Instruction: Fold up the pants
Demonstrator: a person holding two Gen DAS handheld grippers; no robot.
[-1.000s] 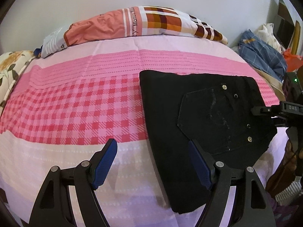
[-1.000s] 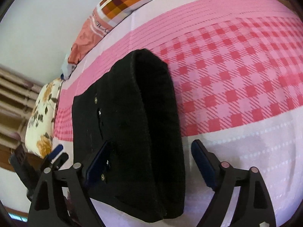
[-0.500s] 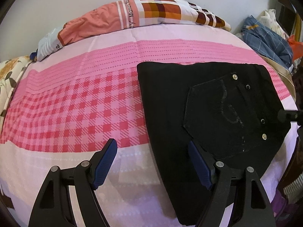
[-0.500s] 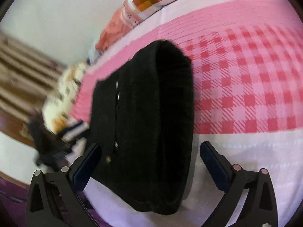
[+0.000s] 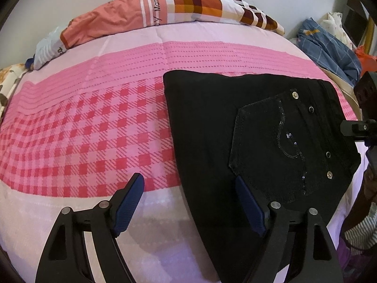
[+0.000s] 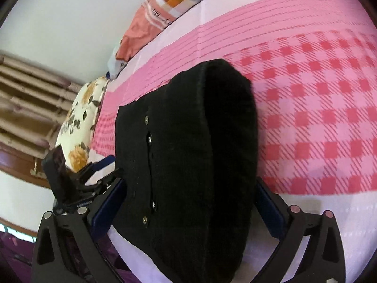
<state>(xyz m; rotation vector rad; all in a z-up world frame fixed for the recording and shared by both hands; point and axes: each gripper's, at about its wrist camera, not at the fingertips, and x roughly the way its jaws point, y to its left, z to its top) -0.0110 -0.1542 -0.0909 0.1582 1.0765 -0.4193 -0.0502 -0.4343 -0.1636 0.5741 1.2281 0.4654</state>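
Folded black denim pants lie flat on the pink checked bed sheet, filling the right half of the left view, long axis running near-to-far, studded waistband at right, left tongs opening over their edge, right tongs spread wide astride them.

Left wrist: looking down over the bed toward the pillow. Right wrist: closer, tilted. Both catching the pants.

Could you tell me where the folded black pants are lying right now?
In the left wrist view the black pants lie right of centre on the pink checked bedsheet, below the patterned pillow.
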